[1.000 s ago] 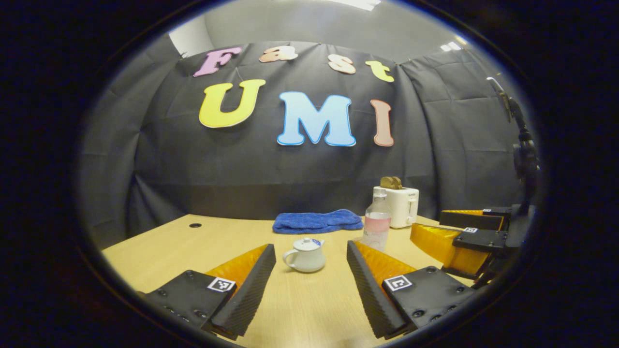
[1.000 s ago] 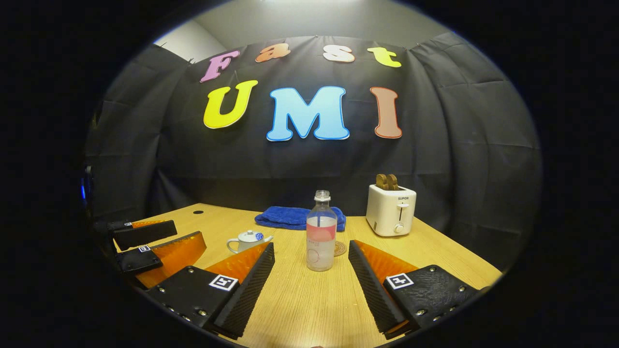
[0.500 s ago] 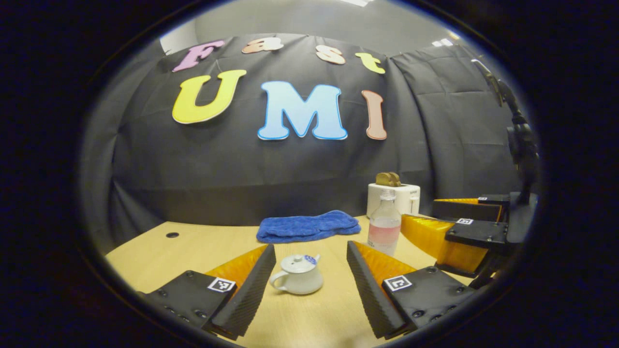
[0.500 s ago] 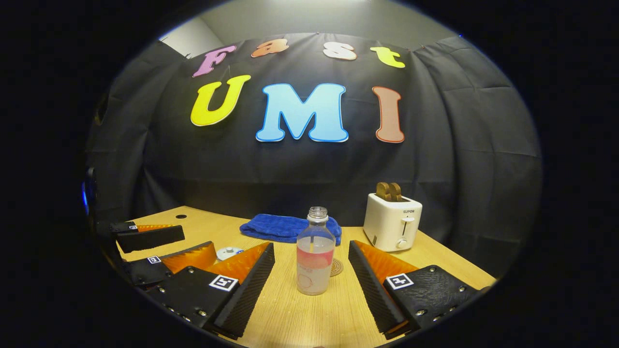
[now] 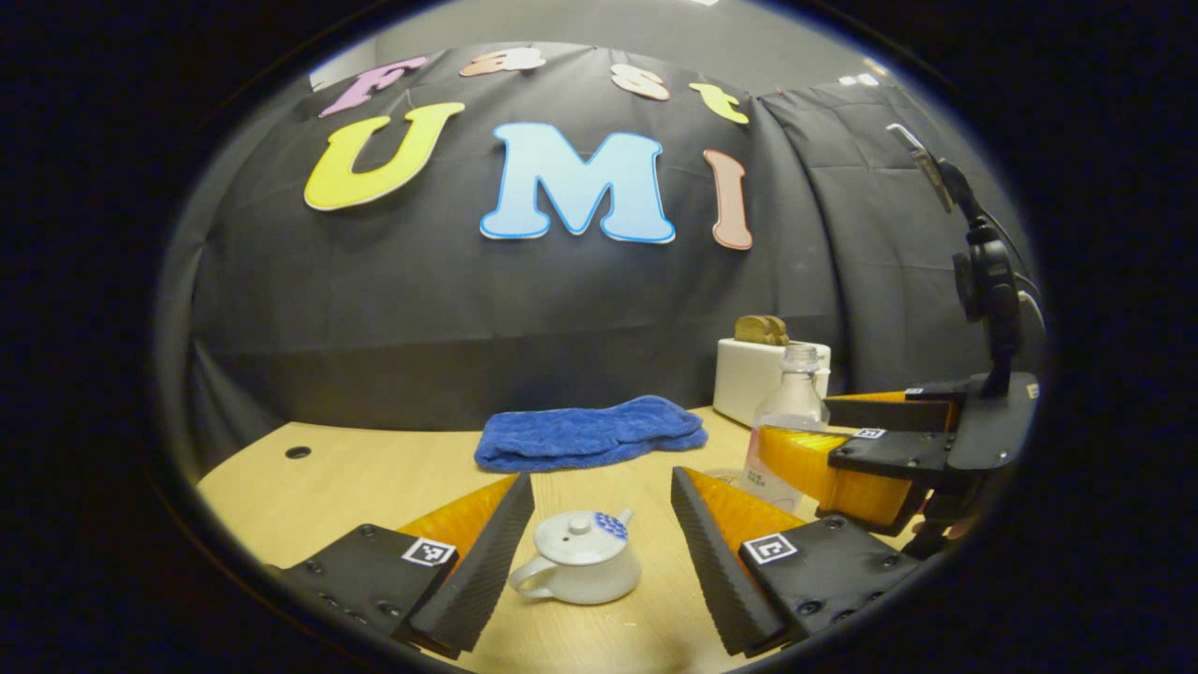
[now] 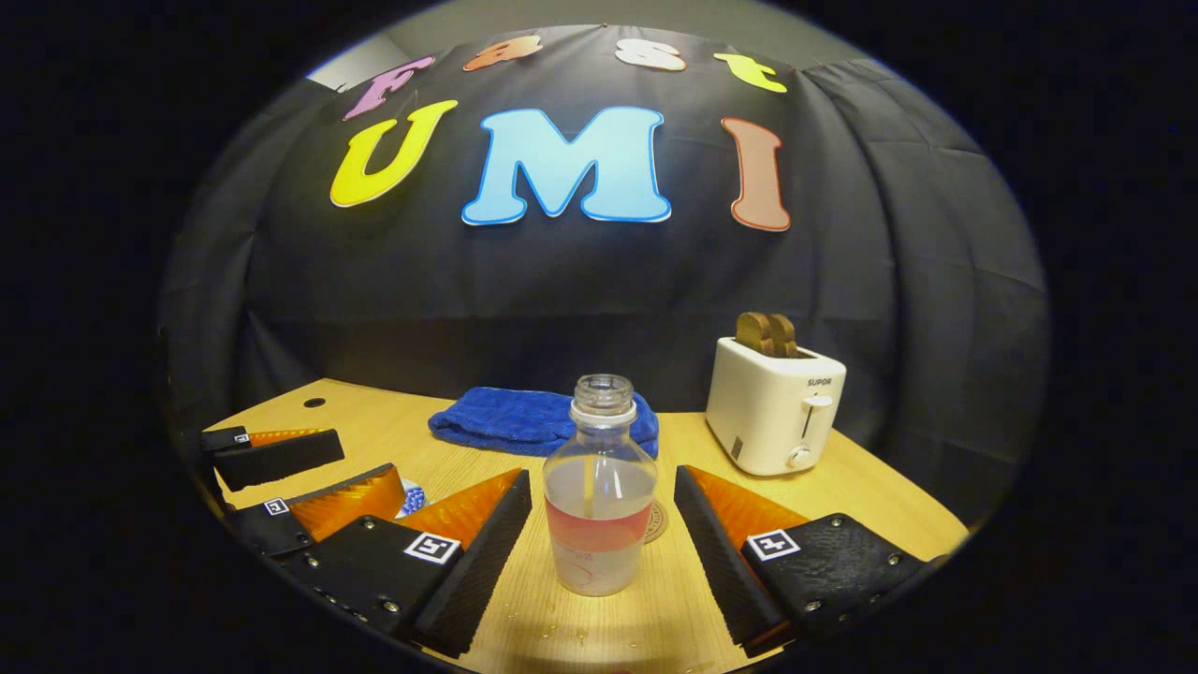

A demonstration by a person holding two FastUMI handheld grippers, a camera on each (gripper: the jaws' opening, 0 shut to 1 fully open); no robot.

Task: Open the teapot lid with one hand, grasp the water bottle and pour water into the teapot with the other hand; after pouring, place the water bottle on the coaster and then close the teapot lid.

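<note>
A small white teapot [image 5: 577,568] with a blue-patterned lid [image 5: 580,526] in place is seen upright on the wooden table, handle to the left in the left gripper view. A clear, uncapped water bottle [image 6: 597,488], partly filled and pink-banded, stands upright. A round coaster [image 6: 659,520] lies just behind it, partly hidden.

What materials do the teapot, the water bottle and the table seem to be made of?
Teapot: probably glazed ceramic, judging by its white, smooth, slightly shiny surface and blue pattern on the lid.
Water bottle: clear plastic or possibly glass; the water shows through it, and the open neck is threaded.
Table: light wood or wood-look laminate, matte, with fine straight grain lines.
</note>
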